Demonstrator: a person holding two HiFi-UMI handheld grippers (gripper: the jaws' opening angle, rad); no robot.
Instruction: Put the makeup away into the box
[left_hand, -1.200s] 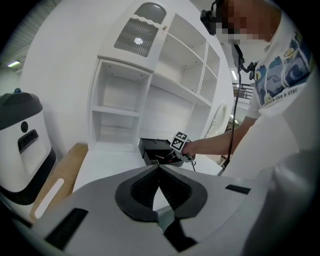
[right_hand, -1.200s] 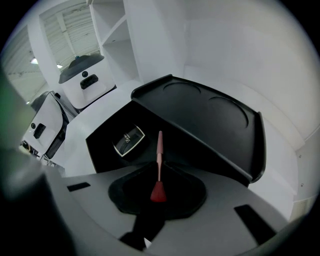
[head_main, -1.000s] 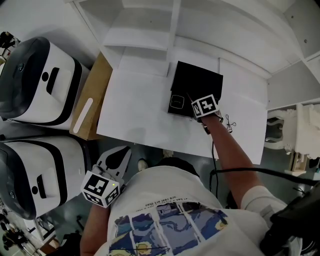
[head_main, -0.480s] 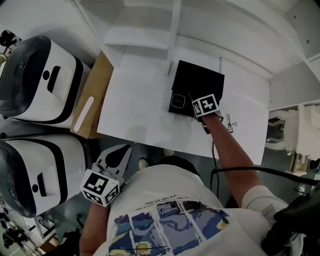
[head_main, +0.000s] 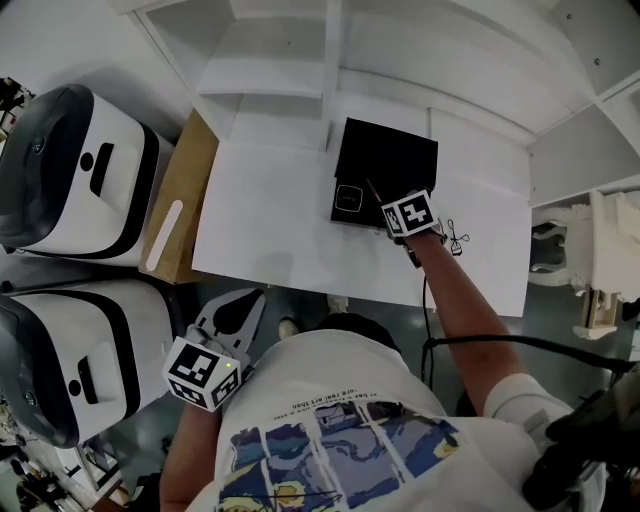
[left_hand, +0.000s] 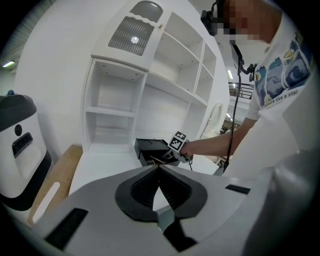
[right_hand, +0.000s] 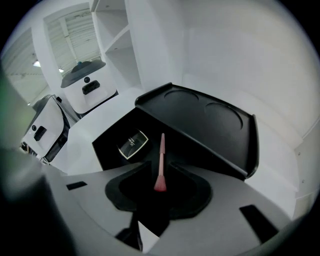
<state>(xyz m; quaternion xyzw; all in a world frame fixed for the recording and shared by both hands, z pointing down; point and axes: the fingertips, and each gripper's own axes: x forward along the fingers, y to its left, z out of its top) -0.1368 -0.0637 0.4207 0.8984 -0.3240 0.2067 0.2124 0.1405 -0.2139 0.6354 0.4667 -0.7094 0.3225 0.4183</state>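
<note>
An open black box (head_main: 385, 160) lies on the white table (head_main: 270, 230), its lid (right_hand: 210, 125) raised behind it. A square black compact (head_main: 348, 199) rests inside. My right gripper (head_main: 392, 222) hangs over the box's near edge, pointing steeply down. Its jaws have just been opening, and a thin pink brush (right_hand: 160, 167) stands between them, with neither pad pressing on it. My left gripper (head_main: 252, 297) is low at the left, off the table, with its tips together and nothing in them. In the left gripper view, that gripper (left_hand: 159, 169) faces the box (left_hand: 150, 149) from a distance.
Two white-and-black machines (head_main: 70, 170) (head_main: 60, 350) stand at the left beside a brown board (head_main: 180, 200). White shelves (head_main: 330, 50) rise behind the table. A small black wire item (head_main: 457, 238) lies right of the box.
Only the head view has shifted a little. Both grippers and the box keep their places.
</note>
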